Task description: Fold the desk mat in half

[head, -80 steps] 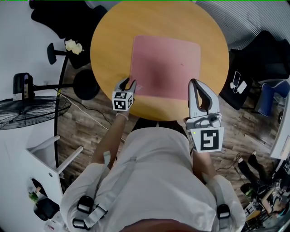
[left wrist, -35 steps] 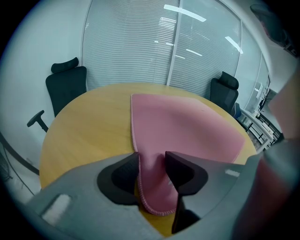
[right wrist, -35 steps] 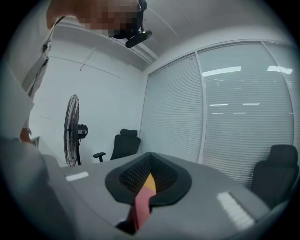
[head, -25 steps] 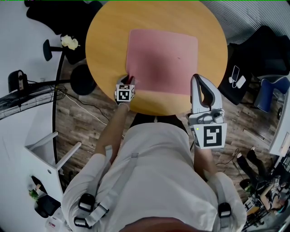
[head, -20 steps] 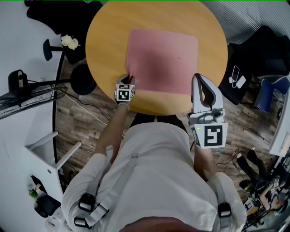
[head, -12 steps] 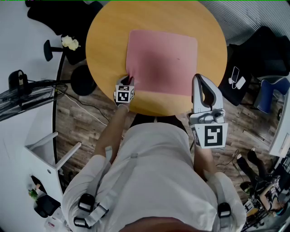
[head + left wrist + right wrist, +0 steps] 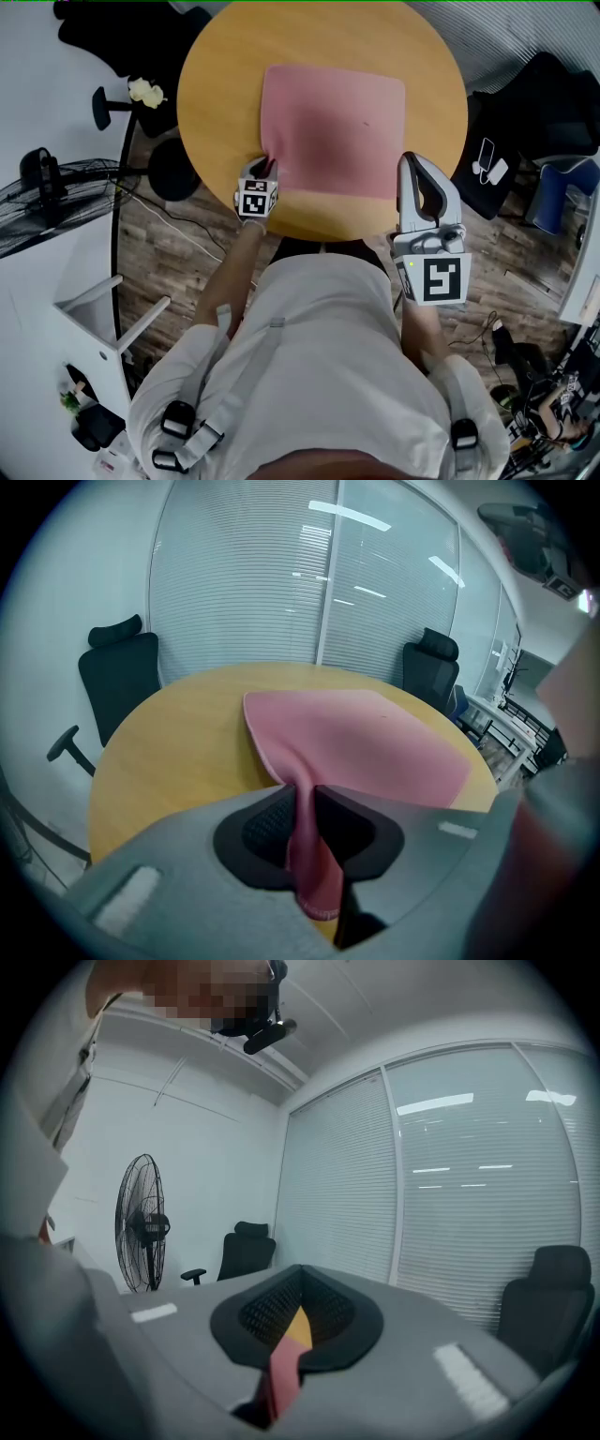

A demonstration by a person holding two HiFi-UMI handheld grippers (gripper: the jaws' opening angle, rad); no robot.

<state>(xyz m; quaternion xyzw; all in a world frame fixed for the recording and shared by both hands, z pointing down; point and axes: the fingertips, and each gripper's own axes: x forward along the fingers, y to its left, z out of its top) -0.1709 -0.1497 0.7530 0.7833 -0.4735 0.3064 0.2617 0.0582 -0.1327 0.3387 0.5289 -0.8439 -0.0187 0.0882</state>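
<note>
1. Our left gripper [image 7: 302, 808] is closing its jaws on the 7 o'clock corner of the desk mat [image 7: 333, 122], pads pinching the pink sheet.
2. Our right gripper [image 7: 292, 1321] has its jaws nearly together, gripping a pink strip at the 5 o'clock corner.
3. The mat lies flat on the round table [image 7: 220, 84]. It looks light, soft and floppy, so we judge the two near corners the best hold.

Head view: high overhead, facing steeply down on table [image 7: 225, 84] | Left gripper view: low, close, facing across desk mat [image 7: 375, 747] to blinds [image 7: 244, 574]; shares table, desk mat with head view | Right gripper view: level, toward blinds; shares fan [image 7: 141, 1222] with head view
</note>
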